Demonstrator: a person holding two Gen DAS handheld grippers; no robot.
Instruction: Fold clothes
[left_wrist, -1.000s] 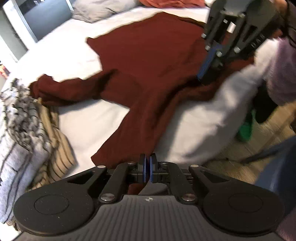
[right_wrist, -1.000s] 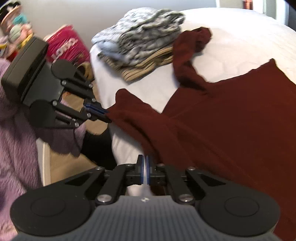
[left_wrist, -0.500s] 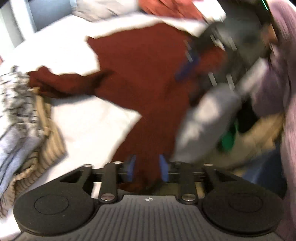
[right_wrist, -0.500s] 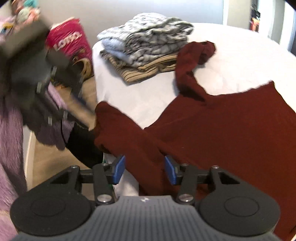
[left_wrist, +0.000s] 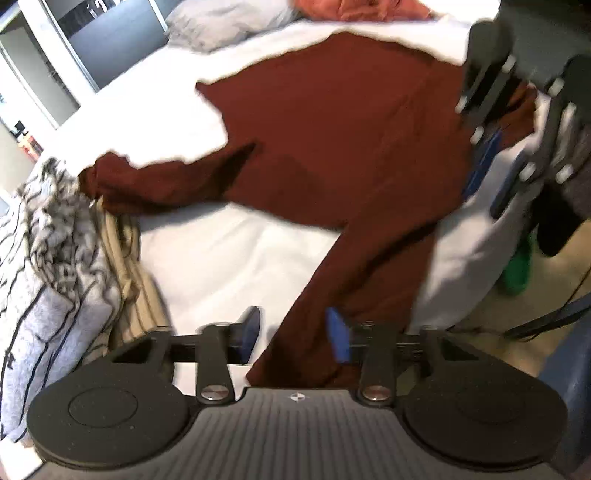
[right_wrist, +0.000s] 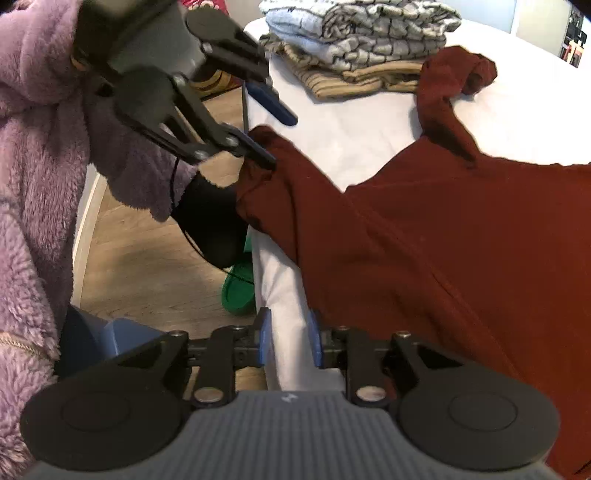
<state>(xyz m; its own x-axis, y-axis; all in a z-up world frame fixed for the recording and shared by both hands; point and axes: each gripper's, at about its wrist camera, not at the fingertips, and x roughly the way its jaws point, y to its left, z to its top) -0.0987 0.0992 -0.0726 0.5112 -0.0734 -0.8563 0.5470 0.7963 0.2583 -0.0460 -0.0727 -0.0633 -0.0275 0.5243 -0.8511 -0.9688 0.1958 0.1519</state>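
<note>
Regrasping step: maroon sweater (left_wrist: 332, 147) spread across the bed (left_wrist: 229, 258), near sleeve over the bed's edge between the closing, unclamped left gripper (left_wrist: 293, 332), right gripper (right_wrist: 288, 341) closing around bedsheet only; next, pinching cloth.

Maroon long-sleeved top (left_wrist: 332, 140) spread flat on white bed, one sleeve draped over bed edge.
</note>
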